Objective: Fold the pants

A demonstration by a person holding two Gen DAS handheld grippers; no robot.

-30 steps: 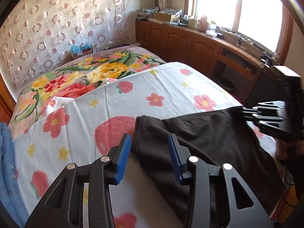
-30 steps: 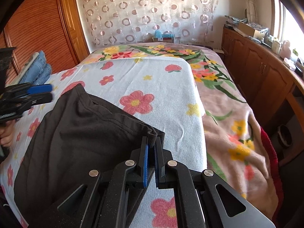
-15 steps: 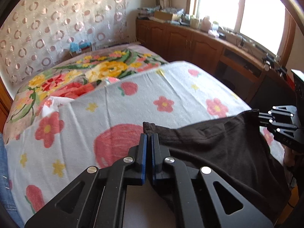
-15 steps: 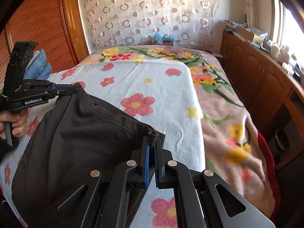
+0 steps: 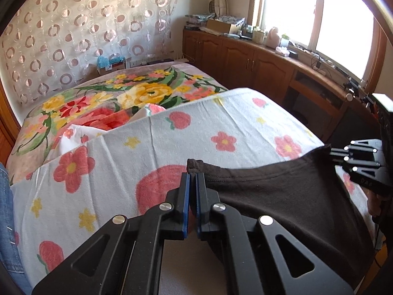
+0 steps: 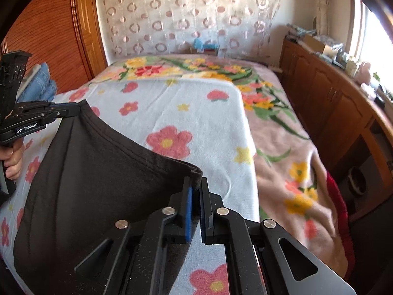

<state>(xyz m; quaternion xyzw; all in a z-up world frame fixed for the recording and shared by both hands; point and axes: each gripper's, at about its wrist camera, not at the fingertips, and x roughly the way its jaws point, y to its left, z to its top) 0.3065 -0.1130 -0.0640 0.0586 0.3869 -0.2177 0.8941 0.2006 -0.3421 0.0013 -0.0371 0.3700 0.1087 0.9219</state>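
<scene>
Left wrist view shows you early in the fold: the dark brown cotton pants hang stretched over the white flower-print towel on the bed, no crease laid yet. Your left gripper is clamped on one hem corner, your right gripper pinching the other, both held level and well apart, fabric taut between them.

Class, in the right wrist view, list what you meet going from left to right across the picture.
Left gripper → black pants → right gripper → floral blanket → wooden cabinets.
</scene>
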